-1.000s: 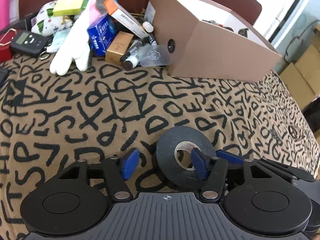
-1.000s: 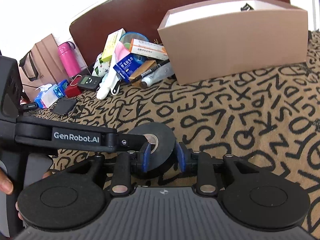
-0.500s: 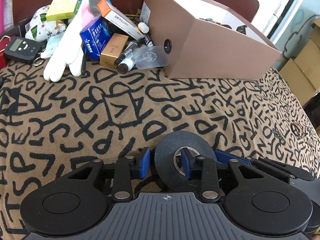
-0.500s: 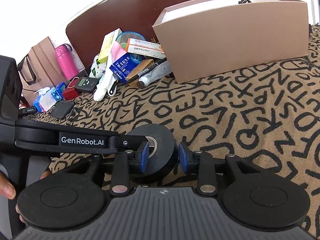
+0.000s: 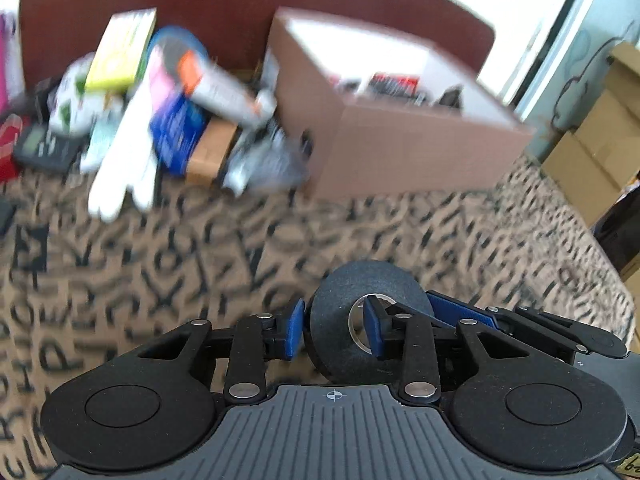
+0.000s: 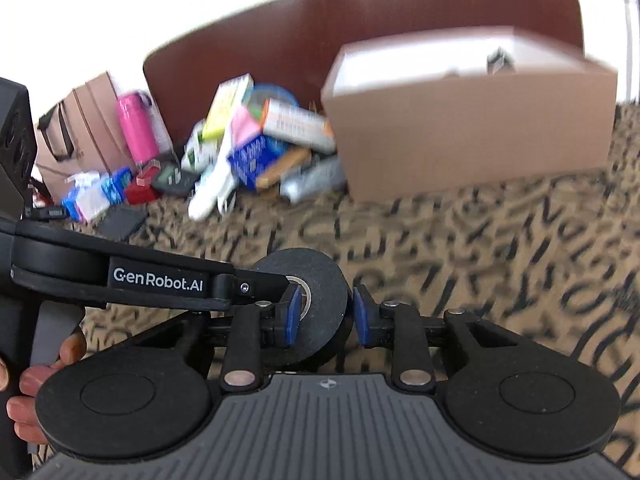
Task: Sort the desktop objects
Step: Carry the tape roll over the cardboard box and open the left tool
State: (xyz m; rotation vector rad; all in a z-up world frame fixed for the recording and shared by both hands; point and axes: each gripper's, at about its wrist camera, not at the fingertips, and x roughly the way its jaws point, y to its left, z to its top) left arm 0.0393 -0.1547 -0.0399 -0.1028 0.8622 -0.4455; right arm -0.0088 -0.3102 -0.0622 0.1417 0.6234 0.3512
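Progress check on the desk sort: mostly not done, going by what shows. The black tape roll (image 5: 366, 312) is the item in hand right now. The left tongs (image 5: 334, 332) have just been closing and now pinch one wall of the roll, one blue pad outside and one poked through the core. The right tongs (image 6: 322, 314) have also just been closing a bit and squeeze the same roll (image 6: 308, 300) across its flat faces. So both tongs are clamped on it, low in front of both cameras, over the letter-print cloth (image 5: 160, 272) covering the desk, well short of the brown box (image 5: 400, 148).

Already sorted: a few dark things sit inside that box, too blurry to name.

Left to do: the roll, I'd guess, goes into the box. Then there's the whole pile (image 6: 256, 152) just left of the box: cartons, a white glove (image 5: 120, 176), markers. Further left sits a pink bottle (image 6: 136, 128). So early days, I'd say.
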